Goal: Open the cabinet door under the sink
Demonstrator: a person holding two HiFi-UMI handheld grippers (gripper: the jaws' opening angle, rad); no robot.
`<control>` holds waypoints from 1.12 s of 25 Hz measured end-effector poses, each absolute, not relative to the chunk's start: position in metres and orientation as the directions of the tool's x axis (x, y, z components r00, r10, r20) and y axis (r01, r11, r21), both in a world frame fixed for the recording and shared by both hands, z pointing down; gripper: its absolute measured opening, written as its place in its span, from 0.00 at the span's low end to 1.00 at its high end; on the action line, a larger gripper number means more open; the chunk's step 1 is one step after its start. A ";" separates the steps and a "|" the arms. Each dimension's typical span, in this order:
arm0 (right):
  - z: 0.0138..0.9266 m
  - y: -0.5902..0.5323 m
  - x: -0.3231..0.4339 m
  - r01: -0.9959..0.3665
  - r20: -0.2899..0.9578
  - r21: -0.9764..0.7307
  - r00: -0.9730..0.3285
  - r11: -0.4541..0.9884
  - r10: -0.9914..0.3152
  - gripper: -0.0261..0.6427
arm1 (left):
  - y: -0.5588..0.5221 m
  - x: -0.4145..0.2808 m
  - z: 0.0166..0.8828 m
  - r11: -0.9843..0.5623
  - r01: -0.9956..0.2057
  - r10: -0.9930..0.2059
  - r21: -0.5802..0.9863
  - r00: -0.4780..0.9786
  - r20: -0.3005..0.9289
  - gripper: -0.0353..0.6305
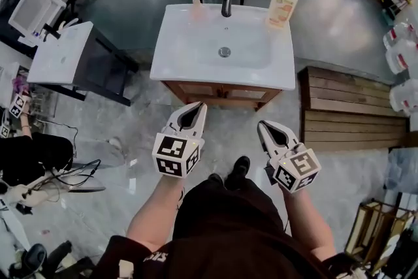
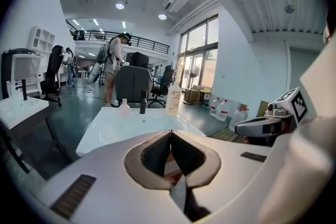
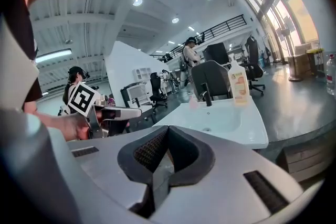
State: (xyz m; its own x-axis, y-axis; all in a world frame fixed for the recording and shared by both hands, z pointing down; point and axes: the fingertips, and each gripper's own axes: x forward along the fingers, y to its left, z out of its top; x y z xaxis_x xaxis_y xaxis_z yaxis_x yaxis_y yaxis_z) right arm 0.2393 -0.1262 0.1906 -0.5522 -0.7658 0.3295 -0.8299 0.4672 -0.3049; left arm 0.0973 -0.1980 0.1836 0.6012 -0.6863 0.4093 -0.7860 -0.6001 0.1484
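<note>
A white sink (image 1: 183,61) stands on a wooden cabinet (image 1: 222,93) whose doors sit closed under the basin's front edge. My left gripper (image 1: 202,105) hovers just in front of the cabinet's left half, shut and empty. My right gripper (image 1: 261,125) hangs a little nearer to me on the right, also shut with nothing in it. In the left gripper view the sink (image 2: 121,126) lies ahead beyond the closed tips (image 2: 170,132). The right gripper view shows the basin (image 3: 220,118) ahead and to the right of its closed tips (image 3: 168,128).
A black tap (image 1: 226,0), a small pink bottle (image 1: 196,7) and a soap dispenser (image 1: 283,3) stand on the sink's back edge. A wooden pallet (image 1: 346,108) lies to the right, a second white sink unit (image 1: 65,55) to the left. People stand in the background.
</note>
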 end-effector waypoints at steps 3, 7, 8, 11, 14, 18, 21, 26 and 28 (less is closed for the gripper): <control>0.192 -0.126 0.216 -0.814 0.346 -0.296 -0.579 0.500 -0.739 0.06 | -0.188 0.083 0.196 -0.598 -0.781 -0.682 0.179 0.613 0.399 0.08; 0.224 -0.120 0.189 -0.814 0.372 -0.282 -0.581 0.508 -0.723 0.06 | -0.175 0.058 0.237 -0.579 -0.790 -0.680 0.201 0.604 0.415 0.08; 0.235 -0.120 0.182 -0.811 0.378 -0.287 -0.585 0.510 -0.718 0.06 | -0.173 0.053 0.249 -0.571 -0.795 -0.681 0.204 0.598 0.422 0.08; 0.268 -0.124 0.162 -0.788 0.380 -0.310 -0.615 0.532 -0.690 0.06 | -0.175 0.048 0.286 -0.556 -0.806 -0.682 0.201 0.581 0.444 0.08; 0.302 -0.141 0.151 -0.764 0.361 -0.323 -0.646 0.559 -0.673 0.06 | -0.188 0.051 0.328 -0.545 -0.814 -0.681 0.201 0.570 0.461 0.08; 0.347 -0.178 0.157 -0.763 0.349 -0.323 -0.646 0.560 -0.679 0.06 | -0.214 0.064 0.381 -0.513 -0.832 -0.686 0.213 0.546 0.480 0.08; 0.366 -0.199 0.173 -0.764 0.349 -0.327 -0.645 0.556 -0.680 0.06 | -0.228 0.079 0.405 -0.496 -0.841 -0.675 0.216 0.530 0.514 0.08; 0.416 -0.229 0.188 -0.755 0.333 -0.297 -0.655 0.584 -0.678 0.06 | -0.260 0.098 0.450 -0.515 -0.838 -0.687 0.181 0.530 0.498 0.09; 0.443 -0.237 0.190 -0.765 0.309 -0.289 -0.644 0.576 -0.700 0.06 | -0.268 0.104 0.479 -0.524 -0.833 -0.692 0.177 0.538 0.482 0.10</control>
